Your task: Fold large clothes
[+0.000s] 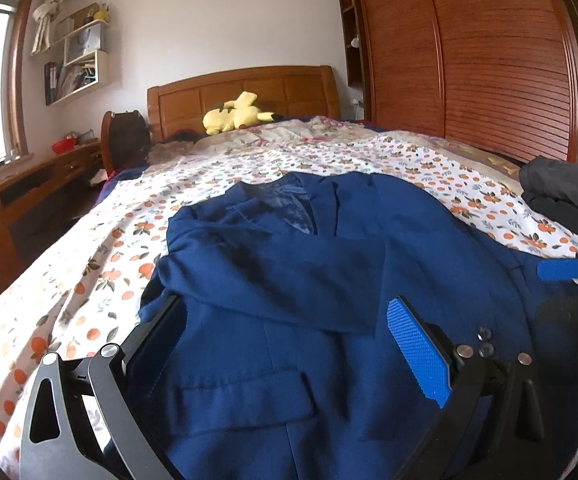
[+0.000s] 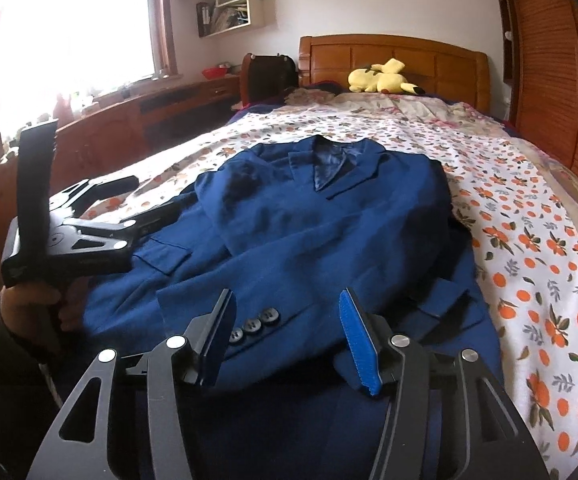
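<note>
A navy blue suit jacket (image 1: 309, 264) lies front-up on the bed, collar toward the headboard, one sleeve folded across its chest; it also shows in the right wrist view (image 2: 321, 232). My left gripper (image 1: 285, 332) is open, its jaws spread wide over the jacket's lower left part near the pocket flap (image 1: 245, 400). It also shows at the left of the right wrist view (image 2: 145, 200), held by a hand. My right gripper (image 2: 289, 332) is open just above the sleeve cuff with its buttons (image 2: 253, 326). One blue pad of it (image 1: 565, 269) shows at the right of the left wrist view.
The bed has a white sheet with orange print (image 2: 529, 240), a yellow plush toy (image 2: 385, 78) and a wooden headboard (image 1: 245, 92). Dark folded clothes (image 1: 569, 192) lie at the bed's right edge. A wooden wardrobe (image 1: 469, 52) stands right, a desk (image 2: 149, 108) left.
</note>
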Tool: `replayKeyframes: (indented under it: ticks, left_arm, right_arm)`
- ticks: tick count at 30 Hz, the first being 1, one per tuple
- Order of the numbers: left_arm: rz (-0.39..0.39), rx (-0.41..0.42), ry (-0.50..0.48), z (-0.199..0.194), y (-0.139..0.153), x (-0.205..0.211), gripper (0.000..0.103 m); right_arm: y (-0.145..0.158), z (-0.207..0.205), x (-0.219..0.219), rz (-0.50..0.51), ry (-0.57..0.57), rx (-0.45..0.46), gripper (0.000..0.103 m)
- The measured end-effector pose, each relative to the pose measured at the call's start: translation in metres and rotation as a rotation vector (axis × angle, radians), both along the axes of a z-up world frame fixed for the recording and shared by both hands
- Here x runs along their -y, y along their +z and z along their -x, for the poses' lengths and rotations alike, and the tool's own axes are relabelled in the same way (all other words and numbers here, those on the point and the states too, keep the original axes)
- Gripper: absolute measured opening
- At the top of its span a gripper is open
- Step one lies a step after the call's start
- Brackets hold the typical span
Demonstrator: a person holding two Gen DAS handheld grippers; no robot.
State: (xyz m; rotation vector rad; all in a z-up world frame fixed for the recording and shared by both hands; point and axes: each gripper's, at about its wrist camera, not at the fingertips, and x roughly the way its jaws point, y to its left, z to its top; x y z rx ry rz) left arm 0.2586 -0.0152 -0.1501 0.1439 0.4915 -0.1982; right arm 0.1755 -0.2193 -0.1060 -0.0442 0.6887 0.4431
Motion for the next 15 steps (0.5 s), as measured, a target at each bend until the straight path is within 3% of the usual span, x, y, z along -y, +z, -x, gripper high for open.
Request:
replayKeyframes:
  ticks: [6, 15]
  left_arm:
    - [0.024, -0.094, -0.025, 0.012, -0.008, 0.002, 0.098]
    - [-0.038, -0.251, -0.056, 0.022, -0.038, 0.024, 0.064]
  right_arm:
    - [-0.006, -0.005, 0.016, 0.007, -0.032, -0.028, 0.051]
    - [-0.008, -0.005, 0.027, 0.013, -0.029, -0.041, 0.051]
